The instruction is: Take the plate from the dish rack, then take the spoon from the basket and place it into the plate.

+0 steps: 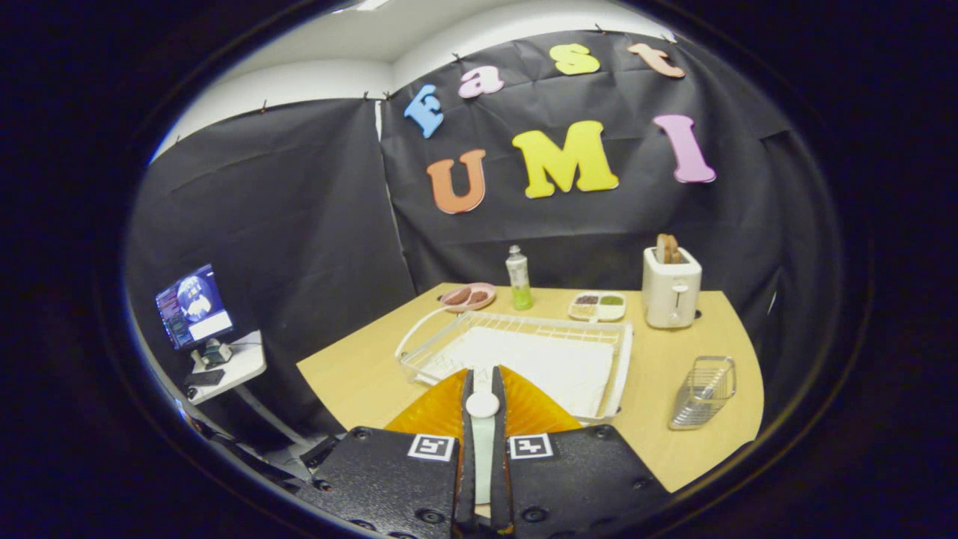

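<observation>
With our fingers (pixel 483 389) clamped on the spoon (pixel 483 419) handle, we judge it light, stiff, slippery; orange plate (pixel 438 408) sits below, beside the dish rack (pixel 625 352).

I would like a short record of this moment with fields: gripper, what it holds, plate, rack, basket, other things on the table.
gripper: gripper shut on spoon
held thing: spoon, white, between the fingers
plate: orange plate just under the fingers, on the table
rack: white dish rack beyond the plate
basket: wire basket beside the rack
others: toaster, bottle, pink dish, divided tray
</observation>
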